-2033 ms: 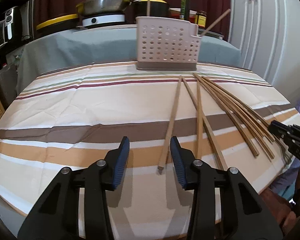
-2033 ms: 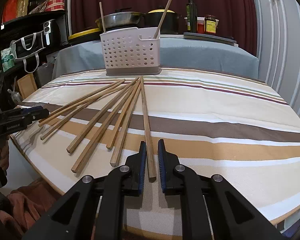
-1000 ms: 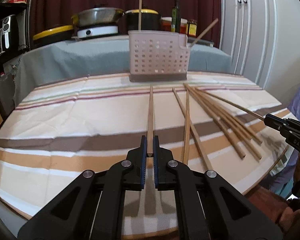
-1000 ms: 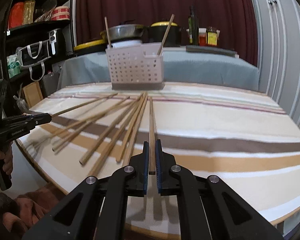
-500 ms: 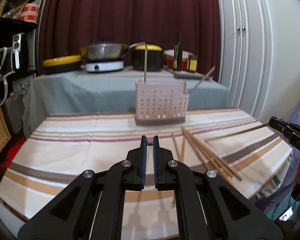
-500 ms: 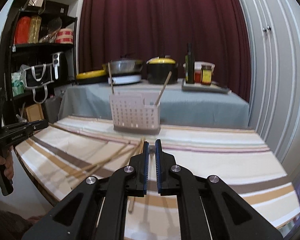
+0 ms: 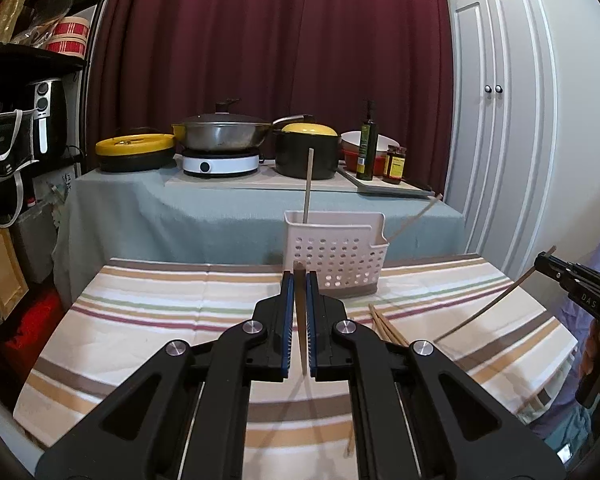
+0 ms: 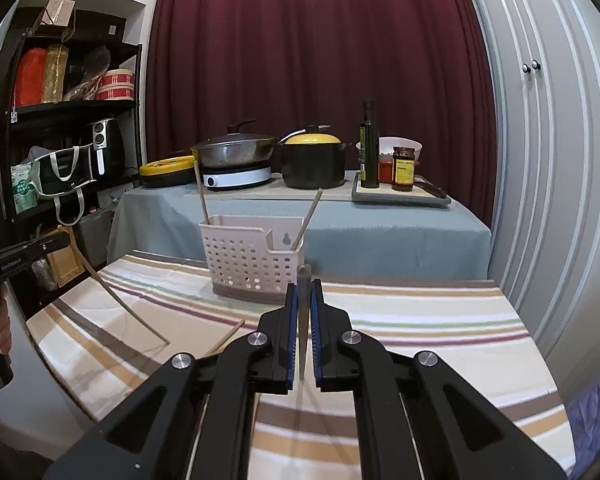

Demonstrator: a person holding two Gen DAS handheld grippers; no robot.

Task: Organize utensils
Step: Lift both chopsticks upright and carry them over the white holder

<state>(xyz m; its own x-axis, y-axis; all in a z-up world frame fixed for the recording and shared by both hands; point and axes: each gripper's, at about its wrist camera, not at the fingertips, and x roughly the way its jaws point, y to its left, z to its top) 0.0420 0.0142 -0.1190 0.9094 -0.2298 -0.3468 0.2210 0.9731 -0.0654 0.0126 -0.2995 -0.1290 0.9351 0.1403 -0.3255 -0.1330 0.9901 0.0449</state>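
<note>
A white perforated utensil caddy (image 7: 336, 260) (image 8: 252, 260) stands at the far side of the striped tablecloth (image 7: 160, 312) (image 8: 420, 320), with two wooden chopsticks upright in it (image 7: 308, 184) (image 8: 201, 192). My left gripper (image 7: 299, 280) is shut on a chopstick (image 7: 300, 320), held in the air short of the caddy. My right gripper (image 8: 304, 292) is shut on another chopstick (image 8: 303, 320), also raised above the cloth. Each gripper shows in the other's view with its stick slanting down (image 7: 492, 308) (image 8: 120, 304). Loose chopsticks (image 7: 384, 328) (image 8: 224, 340) lie on the cloth.
Behind stands a table under grey cloth (image 7: 220, 216) with a wok on a hot plate (image 7: 220, 140), a black pot with a yellow lid (image 7: 308, 152), an oil bottle (image 7: 367, 148) and jars. A dark shelf (image 8: 60, 120) is left, white cupboard doors (image 7: 500, 120) right.
Both grippers closed on one chopstick each and lifted them off the table. Both rose high and drew back, so the caddy and cloth now look smaller and lower.
</note>
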